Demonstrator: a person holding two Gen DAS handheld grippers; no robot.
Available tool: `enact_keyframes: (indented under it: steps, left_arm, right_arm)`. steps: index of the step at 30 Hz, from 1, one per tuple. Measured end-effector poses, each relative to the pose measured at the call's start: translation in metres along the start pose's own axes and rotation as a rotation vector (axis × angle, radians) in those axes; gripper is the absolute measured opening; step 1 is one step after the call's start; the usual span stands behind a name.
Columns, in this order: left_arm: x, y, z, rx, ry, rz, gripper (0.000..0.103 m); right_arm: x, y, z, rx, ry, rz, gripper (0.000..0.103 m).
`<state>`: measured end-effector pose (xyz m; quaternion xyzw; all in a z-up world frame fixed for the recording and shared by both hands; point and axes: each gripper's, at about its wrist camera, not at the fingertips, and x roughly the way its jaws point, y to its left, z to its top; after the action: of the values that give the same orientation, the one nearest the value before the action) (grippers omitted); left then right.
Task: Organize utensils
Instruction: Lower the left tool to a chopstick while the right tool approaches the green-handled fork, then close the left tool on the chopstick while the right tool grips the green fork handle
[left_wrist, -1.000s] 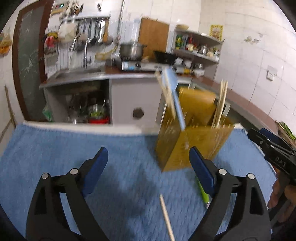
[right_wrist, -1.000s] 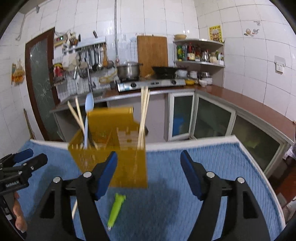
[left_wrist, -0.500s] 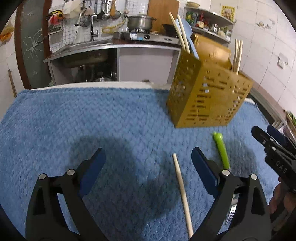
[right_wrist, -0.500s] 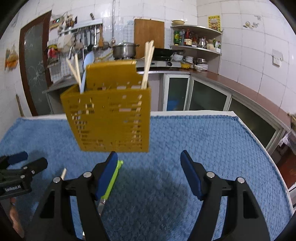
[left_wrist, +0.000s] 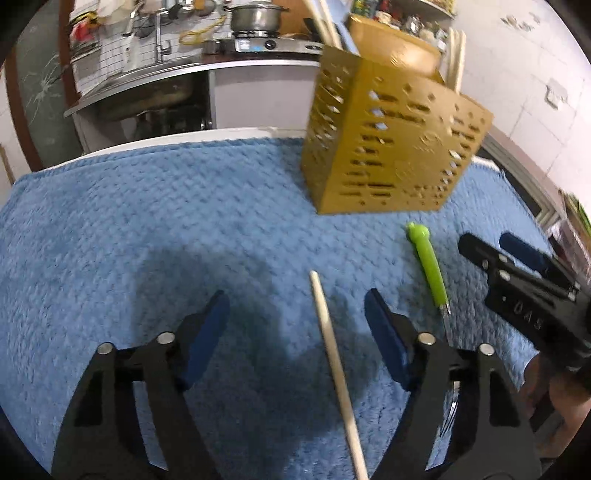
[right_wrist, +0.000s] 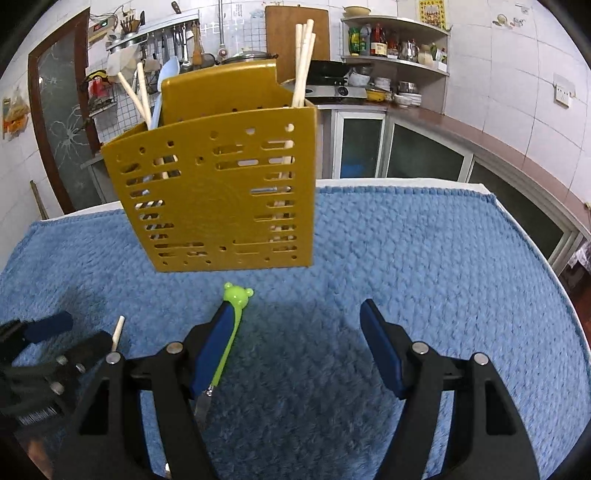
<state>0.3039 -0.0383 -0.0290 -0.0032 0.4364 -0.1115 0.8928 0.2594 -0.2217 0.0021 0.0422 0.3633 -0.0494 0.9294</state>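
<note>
Yellow caddy (right_wrist: 221, 199) holds chopsticks (right_wrist: 303, 62), spoon (right_wrist: 164, 88).

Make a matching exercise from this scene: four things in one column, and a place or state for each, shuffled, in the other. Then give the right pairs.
Things:
1. wooden chopstick
2. green-handled utensil
3. yellow utensil holder
4. light blue spoon

Places or states:
A. stands upright on the blue towel
B. stands inside the holder, at its left end in the right wrist view
C. lies between the open jaws of the left gripper
D. lies on the towel, its bear-shaped end toward the holder

Pairs: 1-C, 2-D, 3-A, 4-B
</note>
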Motion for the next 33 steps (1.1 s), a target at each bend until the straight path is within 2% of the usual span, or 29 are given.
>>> enact_keyframes:
  steps: [2, 6, 12, 16, 17, 20, 25, 33]
  left_arm:
    - [0.004, -0.005, -0.002, 0.022, 0.018, 0.010, 0.064]
    - [0.013, -0.006, -0.004, 0.024, 0.049, 0.031, 0.047]
    - [0.016, -0.003, 0.003, 0.010, 0.052, 0.033, 0.031]
    - [0.017, -0.002, 0.006, 0.012, 0.054, 0.021, 0.025]
    - [0.017, -0.003, 0.006, 0.020, 0.052, 0.024, 0.025]
    - [0.017, -0.005, 0.006, 0.034, 0.049, 0.028, 0.024]
    - [0.020, -0.005, 0.008, 0.046, 0.044, 0.022, 0.022]
    - [0.019, 0.004, 0.012, 0.030, 0.050, -0.007, 0.012]
  right_arm:
    - [0.004, -0.003, 0.000, 0.004, 0.012, 0.007, 0.069]
    - [0.009, 0.004, -0.001, -0.011, 0.034, 0.019, 0.068]
    - [0.023, 0.024, -0.003, -0.049, 0.087, 0.022, 0.057]
    - [0.031, 0.033, -0.006, -0.080, 0.124, 0.028, 0.042]
    - [0.030, 0.033, -0.006, -0.078, 0.121, 0.035, 0.032]
    - [0.028, 0.031, -0.006, -0.064, 0.129, 0.068, 0.017]
    - [0.024, 0.020, -0.006, -0.022, 0.150, 0.086, 0.017]
    - [0.012, -0.005, 0.001, 0.029, 0.189, 0.123, 0.017]
